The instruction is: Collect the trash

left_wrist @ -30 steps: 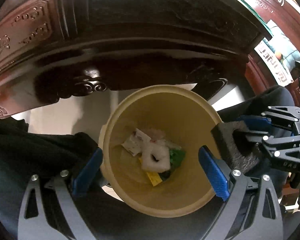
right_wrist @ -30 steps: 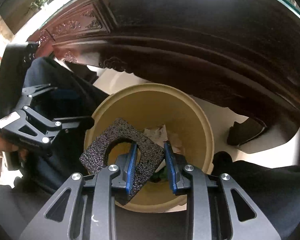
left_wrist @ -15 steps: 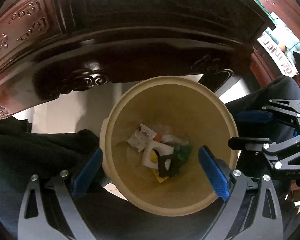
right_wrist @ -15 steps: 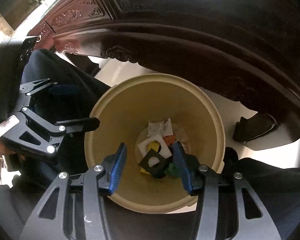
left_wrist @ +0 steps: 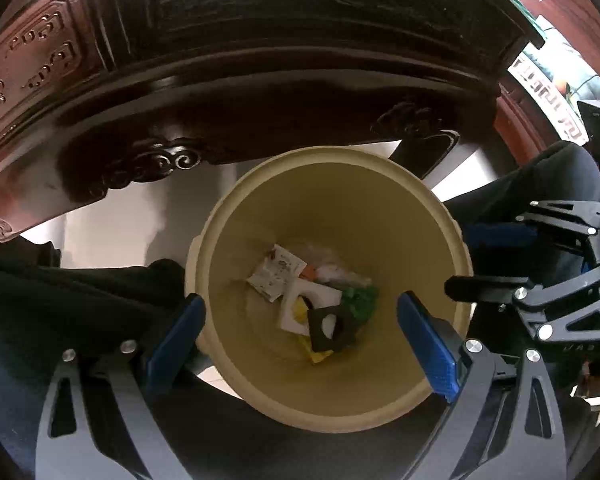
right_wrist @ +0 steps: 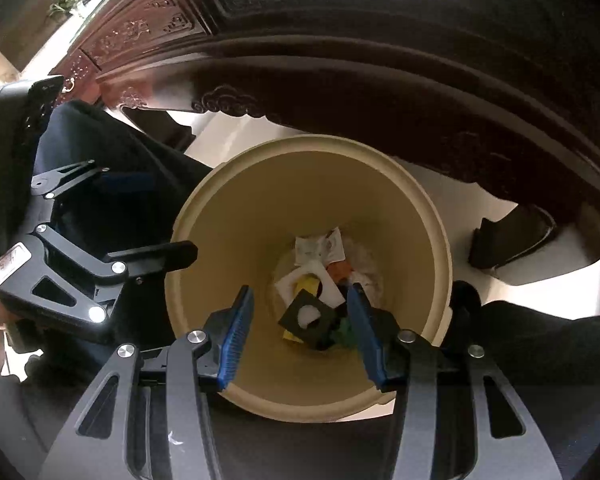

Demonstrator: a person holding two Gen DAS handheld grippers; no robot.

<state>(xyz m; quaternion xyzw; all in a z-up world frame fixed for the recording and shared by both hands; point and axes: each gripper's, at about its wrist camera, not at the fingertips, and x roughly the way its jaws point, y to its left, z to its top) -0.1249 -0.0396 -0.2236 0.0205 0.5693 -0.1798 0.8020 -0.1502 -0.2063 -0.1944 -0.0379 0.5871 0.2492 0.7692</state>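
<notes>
Bin (left_wrist: 260,216): smooth matt beige plastic. Foam square (left_wrist: 331,330): black, rough, matt. Wrapper (left_wrist: 278,274): crinkled white paper. Worktop (left_wrist: 260,92): dark carved wood, glossy lacquer. Fingers (right_wrist: 236,336): ribbed blue plastic pads, matt black frames, shiny metal screws. Floor (left_wrist: 112,232): glossy pale.

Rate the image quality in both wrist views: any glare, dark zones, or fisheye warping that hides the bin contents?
Left wrist view: strong fisheye bends the carved wooden table; its underside is near black; bright floor blows out; the trash bin interior is evenly lit, black foam piece sharp. Right wrist view: same warping, dark corners, glare on the floor; the bin contents are readable.
</notes>
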